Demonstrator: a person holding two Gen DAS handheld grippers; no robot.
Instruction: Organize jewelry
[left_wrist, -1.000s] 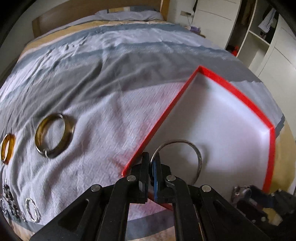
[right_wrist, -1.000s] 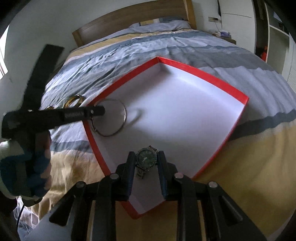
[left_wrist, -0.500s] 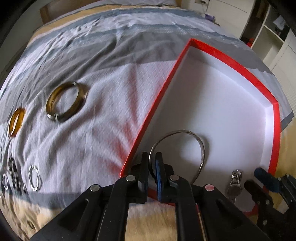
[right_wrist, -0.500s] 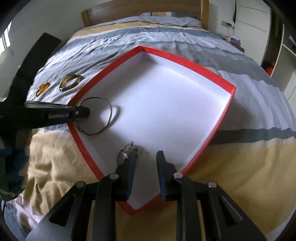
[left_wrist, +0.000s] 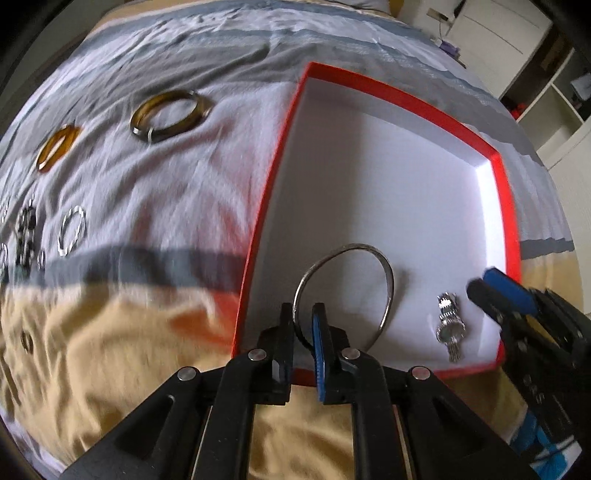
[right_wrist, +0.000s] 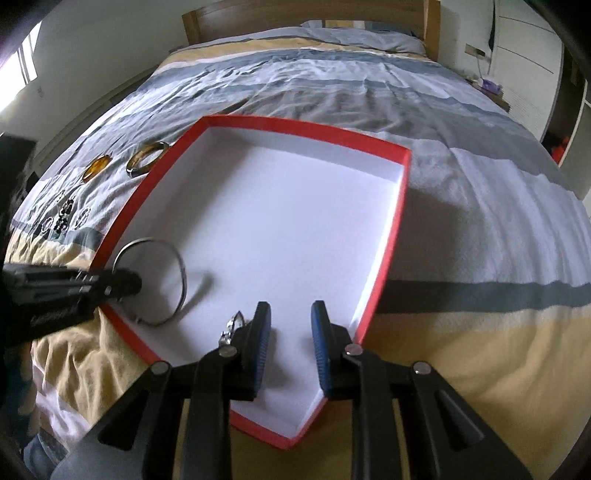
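The left tool (left_wrist: 302, 318), jaws just easing apart around the thin, stiff, slippery bangle (left_wrist: 345, 286), barely pinches its rim; the right tool (right_wrist: 290, 325) gapes empty.

Lying creased: soft matt cloth bedspread (left_wrist: 177, 192). Showing matt red card rim, smooth white paper floor: box (right_wrist: 384, 236). Gleaming polished metal: thin bangle (left_wrist: 388, 288), watch (left_wrist: 448, 325). Shining glossy, amber-like: two bangles (left_wrist: 170, 110).
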